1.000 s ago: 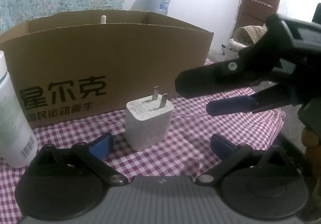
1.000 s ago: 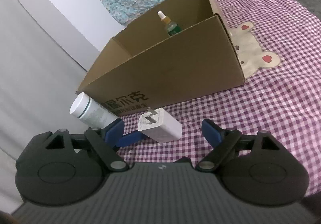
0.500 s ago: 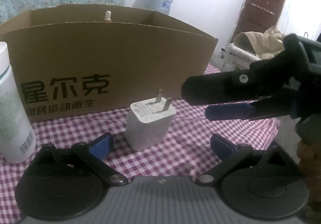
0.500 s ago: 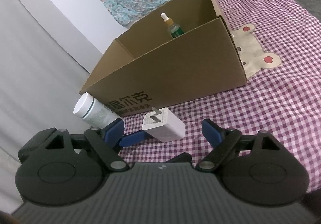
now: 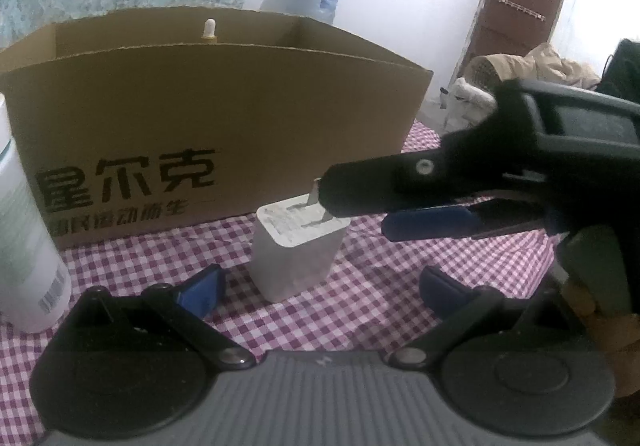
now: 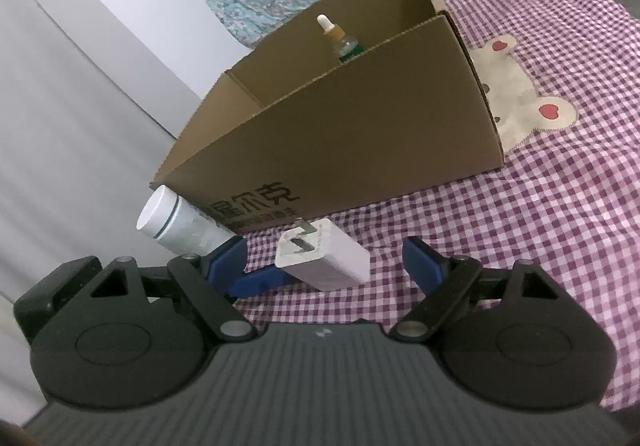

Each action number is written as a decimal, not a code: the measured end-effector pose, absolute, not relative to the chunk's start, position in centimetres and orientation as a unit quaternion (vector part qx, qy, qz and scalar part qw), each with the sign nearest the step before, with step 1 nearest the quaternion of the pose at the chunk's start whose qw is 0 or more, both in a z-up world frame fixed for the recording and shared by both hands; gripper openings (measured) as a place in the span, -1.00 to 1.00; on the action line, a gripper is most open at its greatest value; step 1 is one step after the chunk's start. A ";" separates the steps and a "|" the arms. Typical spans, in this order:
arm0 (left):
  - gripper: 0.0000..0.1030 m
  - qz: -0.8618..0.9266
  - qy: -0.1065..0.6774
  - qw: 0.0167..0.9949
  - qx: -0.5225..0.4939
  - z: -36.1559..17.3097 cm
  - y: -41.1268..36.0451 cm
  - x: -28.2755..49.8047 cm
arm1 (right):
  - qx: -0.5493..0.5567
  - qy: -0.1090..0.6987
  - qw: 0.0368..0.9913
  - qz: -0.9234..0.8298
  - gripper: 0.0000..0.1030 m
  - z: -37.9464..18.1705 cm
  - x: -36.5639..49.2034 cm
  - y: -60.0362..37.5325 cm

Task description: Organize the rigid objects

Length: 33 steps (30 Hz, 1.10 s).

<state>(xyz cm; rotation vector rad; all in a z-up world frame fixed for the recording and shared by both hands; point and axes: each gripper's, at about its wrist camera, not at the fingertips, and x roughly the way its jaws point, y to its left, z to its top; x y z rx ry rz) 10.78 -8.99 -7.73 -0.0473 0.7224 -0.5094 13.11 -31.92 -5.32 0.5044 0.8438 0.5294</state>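
My left gripper (image 5: 318, 288) stands released, its two blue pads spread wide with nothing pressed between them. The white charger (image 5: 298, 248) stands on end on the checked cloth (image 5: 372, 310) at twelve o'clock from my left jaws, just ahead of the pad tips and between their lines, slightly nearer the left pad; neither pad touches it. Its two metal prongs point up, toward the cardboard box (image 5: 224, 126) behind it.

My right gripper (image 6: 332, 260) is released too, its jaws held wide. In the right wrist view the charger (image 6: 326, 260) lies between the two blue pads, closer to the left pad than the right, with clear cloth between its body and the right pad. From the left wrist view my right gripper (image 5: 360, 214) reaches in from three o'clock, its black upper finger crossing over the charger's prongs; whether it touches them I cannot tell.

A white bottle (image 5: 24, 254) stands at nine o'clock from the charger, near the box's printed front wall. Inside the box a dropper bottle (image 6: 340, 40) stands upright, its white tip showing above the rim. The box sits at twelve o'clock, close behind the charger but apart from it.
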 end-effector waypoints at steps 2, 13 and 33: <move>1.00 -0.246 0.346 0.905 -0.022 -7.8 -9.1 10.8 | 0.242 0.403 0.847 0.249 0.65 -5.6 13.4 -32.1; 0.82 -0.229 0.337 0.913 -0.009 -7.6 -9.4 11.0 | 0.255 0.391 0.849 0.247 0.58 -5.7 14.4 -33.5; 0.02 -0.194 0.324 0.926 0.021 -7.6 -10.7 11.6 | 0.247 0.400 0.836 0.282 0.00 -6.4 15.6 -30.9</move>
